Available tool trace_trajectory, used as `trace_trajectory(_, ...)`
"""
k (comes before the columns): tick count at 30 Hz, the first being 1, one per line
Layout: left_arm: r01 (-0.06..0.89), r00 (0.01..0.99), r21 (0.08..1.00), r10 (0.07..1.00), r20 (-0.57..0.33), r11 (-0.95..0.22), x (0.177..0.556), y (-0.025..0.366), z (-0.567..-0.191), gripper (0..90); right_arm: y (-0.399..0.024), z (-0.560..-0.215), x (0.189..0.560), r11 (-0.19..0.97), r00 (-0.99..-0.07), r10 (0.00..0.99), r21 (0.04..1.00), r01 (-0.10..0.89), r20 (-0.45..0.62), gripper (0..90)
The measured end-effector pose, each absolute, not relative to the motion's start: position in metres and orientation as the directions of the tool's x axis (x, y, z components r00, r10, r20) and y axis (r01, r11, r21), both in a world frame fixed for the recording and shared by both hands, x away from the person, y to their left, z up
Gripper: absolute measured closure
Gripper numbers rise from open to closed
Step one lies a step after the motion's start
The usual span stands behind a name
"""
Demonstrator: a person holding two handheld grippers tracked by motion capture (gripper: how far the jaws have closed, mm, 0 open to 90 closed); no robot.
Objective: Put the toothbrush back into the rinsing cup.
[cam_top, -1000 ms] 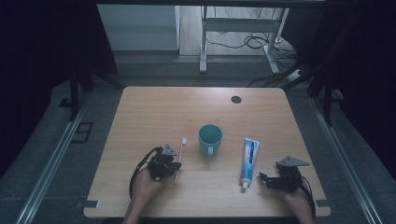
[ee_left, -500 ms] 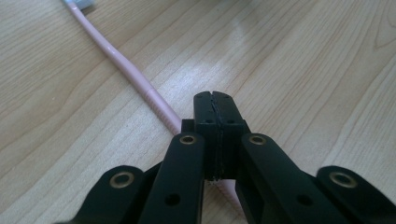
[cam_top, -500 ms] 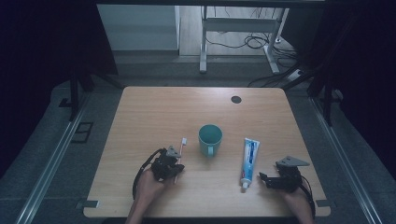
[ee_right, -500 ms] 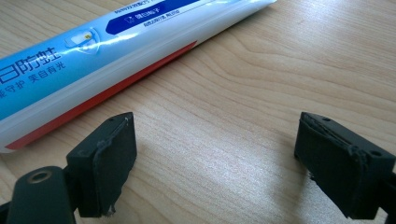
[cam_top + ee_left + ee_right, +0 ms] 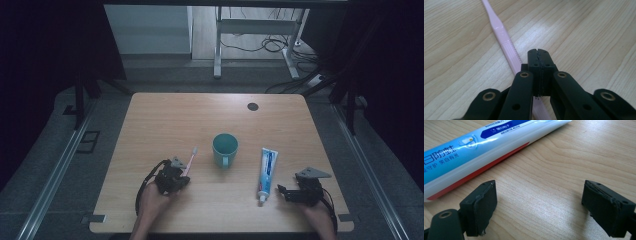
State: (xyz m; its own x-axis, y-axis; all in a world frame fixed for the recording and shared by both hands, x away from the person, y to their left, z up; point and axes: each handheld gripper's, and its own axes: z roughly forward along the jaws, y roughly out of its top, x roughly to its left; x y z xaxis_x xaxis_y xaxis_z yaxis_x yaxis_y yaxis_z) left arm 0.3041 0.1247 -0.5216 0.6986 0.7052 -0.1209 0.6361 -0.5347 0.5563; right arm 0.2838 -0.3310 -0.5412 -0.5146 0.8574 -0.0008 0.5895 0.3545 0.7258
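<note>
While the left gripper (image 5: pixel 539 53) sits low on the table (image 5: pixel 165 120) with its jaws pressed together, a pink toothbrush (image 5: pixel 504 40) lies just beside them, unpinched. Over by the toothpaste tube (image 5: pixel 474 152), the right gripper (image 5: pixel 539 202) has its jaws spread wide. A teal cup (image 5: pixel 225 149) stands between them.

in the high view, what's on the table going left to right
left hand-held gripper → pink toothbrush → teal mug → toothpaste tube → right hand-held gripper
</note>
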Motion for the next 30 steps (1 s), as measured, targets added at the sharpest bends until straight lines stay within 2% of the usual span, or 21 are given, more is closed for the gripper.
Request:
trace_trajectory(17,0.668,0.662,0.547,0.739,-0.126,-0.505,0.306,0.147,-0.522,88.5,-0.331,-0.541,0.284,0.353,-0.513,0.858,0.725,0.591,0.001,12.9)
trace_trajectory(22,0.666,0.661,0.548,0.74,-0.121,-0.505,0.306,0.147,-0.521,85.4,-0.331,-0.541,0.284,0.353,-0.513,0.858,0.725,0.591,0.001,12.9)
trace_trajectory(30,0.667,0.651,0.547,0.753,-0.096,-0.506,0.308,0.153,-0.512,74.6,-0.331,-0.541,0.284,0.353,-0.514,0.858,0.725,0.591,0.001,12.9)
